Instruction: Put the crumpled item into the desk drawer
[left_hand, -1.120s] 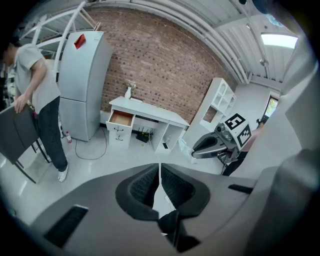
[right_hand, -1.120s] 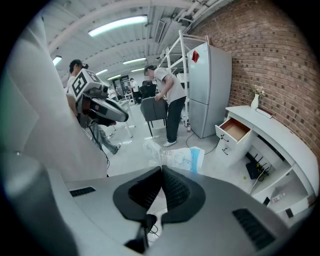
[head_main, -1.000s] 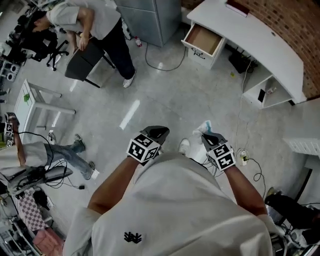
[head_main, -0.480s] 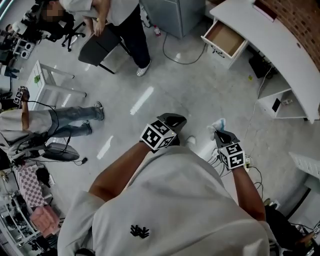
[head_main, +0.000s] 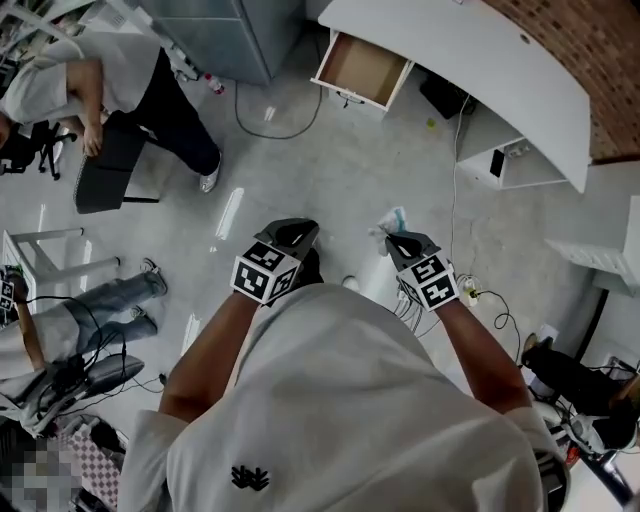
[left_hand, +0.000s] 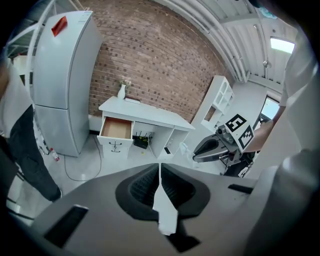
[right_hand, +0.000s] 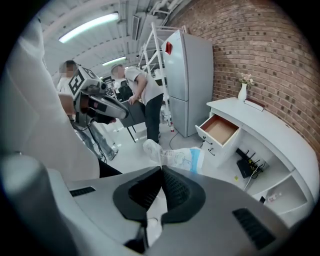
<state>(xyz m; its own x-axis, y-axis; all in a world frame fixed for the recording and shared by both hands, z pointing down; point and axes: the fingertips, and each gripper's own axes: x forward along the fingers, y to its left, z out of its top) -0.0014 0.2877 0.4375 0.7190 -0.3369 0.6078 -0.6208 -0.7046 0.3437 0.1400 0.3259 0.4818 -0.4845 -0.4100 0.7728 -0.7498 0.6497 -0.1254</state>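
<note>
A crumpled white-and-blue wrapper (head_main: 392, 218) sticks out past the tips of my right gripper (head_main: 400, 240), which is shut on it. In the right gripper view the wrapper (right_hand: 176, 157) is pinched between the jaws of that gripper (right_hand: 161, 169). My left gripper (head_main: 291, 234) is held beside it over the floor, shut with nothing between its fingers (left_hand: 159, 167). The white desk (head_main: 480, 70) stands ahead, and its wooden-bottomed drawer (head_main: 362, 70) is pulled open and looks bare inside (right_hand: 220, 129). Both grippers are well short of it.
A grey fridge (head_main: 220, 35) stands left of the desk. A black cable (head_main: 275, 125) lies on the floor before the drawer. A person (head_main: 120, 90) bends over a dark chair at the left, and another person sits lower left. A white vase (right_hand: 242, 93) is on the desk.
The view has swung and the desk with its open drawer now sits nearer the top middle. Both grippers keep their pose, and the right one still holds the wrapper.
</note>
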